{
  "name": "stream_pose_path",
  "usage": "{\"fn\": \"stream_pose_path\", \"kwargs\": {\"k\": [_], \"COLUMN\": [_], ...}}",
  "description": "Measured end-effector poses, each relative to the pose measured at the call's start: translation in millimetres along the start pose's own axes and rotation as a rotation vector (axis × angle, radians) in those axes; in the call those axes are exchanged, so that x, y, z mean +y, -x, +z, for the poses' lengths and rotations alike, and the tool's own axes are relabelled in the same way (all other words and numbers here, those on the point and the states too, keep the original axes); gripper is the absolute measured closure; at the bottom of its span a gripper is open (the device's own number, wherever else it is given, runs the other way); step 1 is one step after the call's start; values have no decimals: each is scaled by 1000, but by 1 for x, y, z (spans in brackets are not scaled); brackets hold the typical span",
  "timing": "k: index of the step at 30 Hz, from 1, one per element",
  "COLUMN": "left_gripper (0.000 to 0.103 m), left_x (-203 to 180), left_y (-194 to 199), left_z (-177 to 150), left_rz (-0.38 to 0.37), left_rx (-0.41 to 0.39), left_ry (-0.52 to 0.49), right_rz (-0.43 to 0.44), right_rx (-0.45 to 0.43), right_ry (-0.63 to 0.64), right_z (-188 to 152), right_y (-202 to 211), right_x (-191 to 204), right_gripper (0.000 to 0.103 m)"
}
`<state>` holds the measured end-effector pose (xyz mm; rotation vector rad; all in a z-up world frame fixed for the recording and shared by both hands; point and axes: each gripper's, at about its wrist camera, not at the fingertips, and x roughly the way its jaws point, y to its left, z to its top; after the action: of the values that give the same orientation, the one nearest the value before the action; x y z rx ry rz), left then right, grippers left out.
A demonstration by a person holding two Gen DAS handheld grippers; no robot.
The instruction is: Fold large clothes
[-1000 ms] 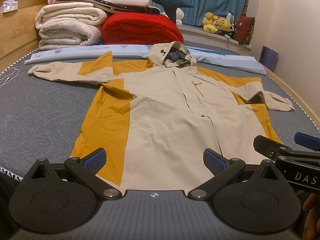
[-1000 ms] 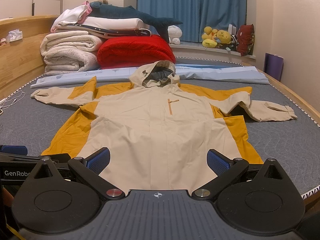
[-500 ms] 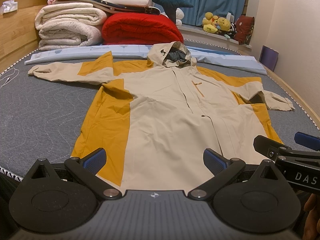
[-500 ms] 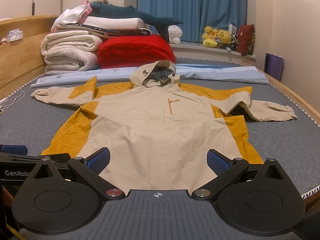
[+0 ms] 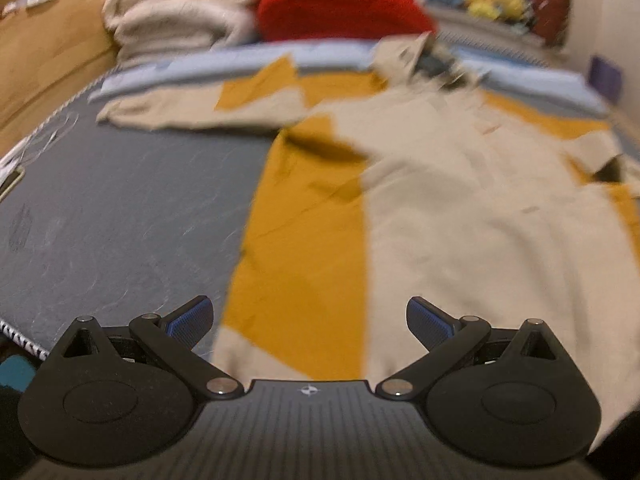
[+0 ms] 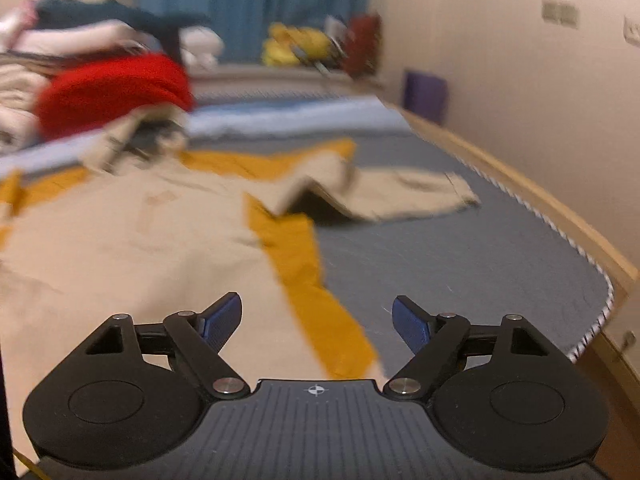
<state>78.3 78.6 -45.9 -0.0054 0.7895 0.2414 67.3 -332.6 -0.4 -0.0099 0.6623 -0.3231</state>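
Note:
A beige and mustard hooded jacket (image 5: 440, 208) lies spread flat, front up, on the grey mattress (image 5: 120, 208); it also shows in the right wrist view (image 6: 140, 248). My left gripper (image 5: 308, 320) is open and empty, over the jacket's lower left hem corner. My right gripper (image 6: 318, 318) is open and empty, over the lower right hem corner with its mustard side panel (image 6: 316, 296). The left sleeve (image 5: 180, 114) stretches out to the left. The right sleeve (image 6: 400, 196) lies bent on the mattress. Both views are blurred by motion.
Folded white blankets (image 5: 180, 12) and a red quilt (image 5: 344, 12) are stacked at the head of the bed, with a light blue sheet (image 5: 224, 64) before them. A wooden bed rim (image 6: 532, 208) and wall run along the right. Soft toys (image 6: 296, 44) sit far back.
Both grippers have swung apart: the left one toward the jacket's left side, the right one toward its right side. Each has moved forward and closer to the hem. The jacket has not moved.

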Motion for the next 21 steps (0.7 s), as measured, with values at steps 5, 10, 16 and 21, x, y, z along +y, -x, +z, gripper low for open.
{"fn": "stream_pose_path", "kwargs": {"k": [5,10,16,21], "left_gripper": [0,38,95,98], "left_x": [33,55,62,73], "left_y": [-48,-58,-46,-23], "left_z": [-18,-32,-29,-18], "left_rz": [83,-3,-43,-75], "left_rx": [160,270,252,222], "left_ry": [17,106,97,173], "right_rz": [-82,-96,2,25], "right_rx": [174,342,319,374], "right_ry": [-31,-151,-189,-285], "right_z": [-21,-41,-34,-23], "right_y": [-61,-87,-65,-36], "right_x": [-30,-48,-41,-62], "right_gripper": [19,40,98,101]}}
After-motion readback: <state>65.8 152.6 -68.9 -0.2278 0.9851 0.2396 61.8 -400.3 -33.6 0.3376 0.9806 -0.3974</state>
